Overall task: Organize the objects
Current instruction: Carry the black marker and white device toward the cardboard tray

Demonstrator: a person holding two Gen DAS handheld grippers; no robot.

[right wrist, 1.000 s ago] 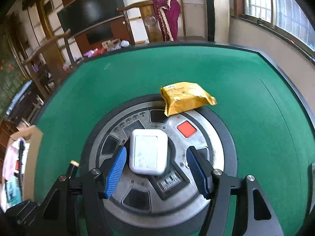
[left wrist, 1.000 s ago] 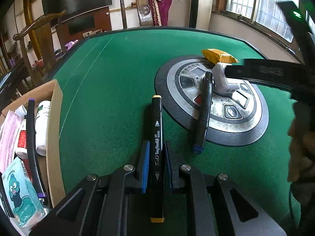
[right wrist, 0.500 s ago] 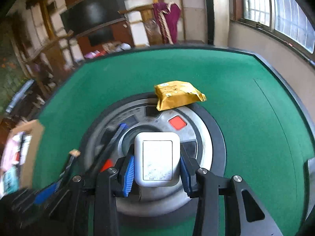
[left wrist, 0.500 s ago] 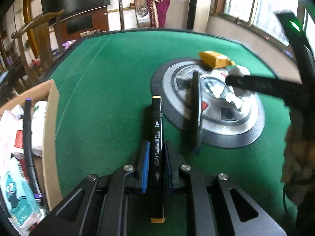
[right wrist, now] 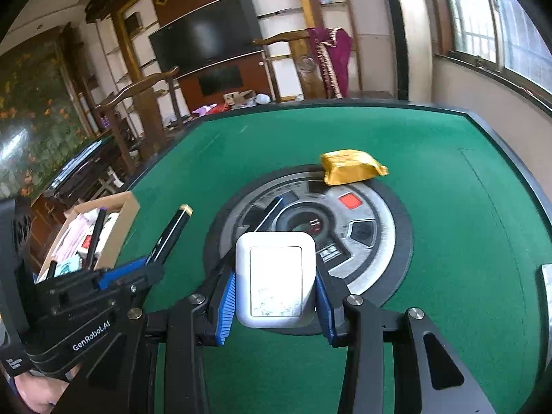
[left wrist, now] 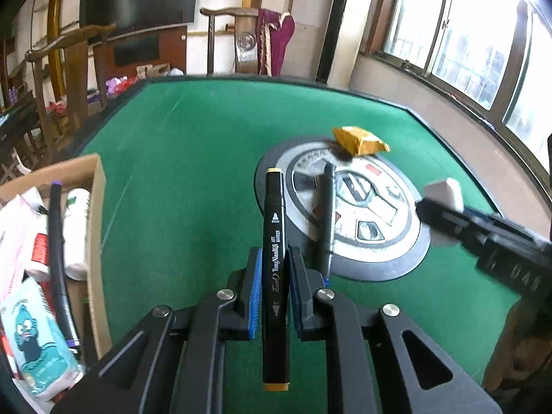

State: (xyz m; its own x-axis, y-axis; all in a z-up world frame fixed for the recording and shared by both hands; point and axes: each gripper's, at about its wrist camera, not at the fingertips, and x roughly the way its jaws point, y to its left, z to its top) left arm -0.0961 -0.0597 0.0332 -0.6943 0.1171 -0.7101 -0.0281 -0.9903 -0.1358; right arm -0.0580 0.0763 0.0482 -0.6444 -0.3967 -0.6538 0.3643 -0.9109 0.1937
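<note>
Left wrist view: left claw (left wrist: 272,288) clamped on black art marker (left wrist: 275,241).
Right claw (right wrist: 276,295) clamped on white case (right wrist: 276,279), above green bench (right wrist: 448,179).

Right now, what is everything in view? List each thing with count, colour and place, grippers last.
Held marker: 1, black with yellow-orange caps, between the left gripper's pads.
White case: 1, white, rounded rectangle, between the right gripper's pads.
Second marker: 1, dark with a blue tip, lying across the round panel.
Snack packet: 1, yellow, on the panel's far rim.
Round panel: 1, grey and black, centre of the table.
Table: 1, green felt.
Cardboard box: 1, brown, at the table's left edge, holding packets, a white bottle and a dark marker.
Left gripper: black, blue pads, shut on the marker.
Right gripper: black, blue pads, shut on the case.
</note>
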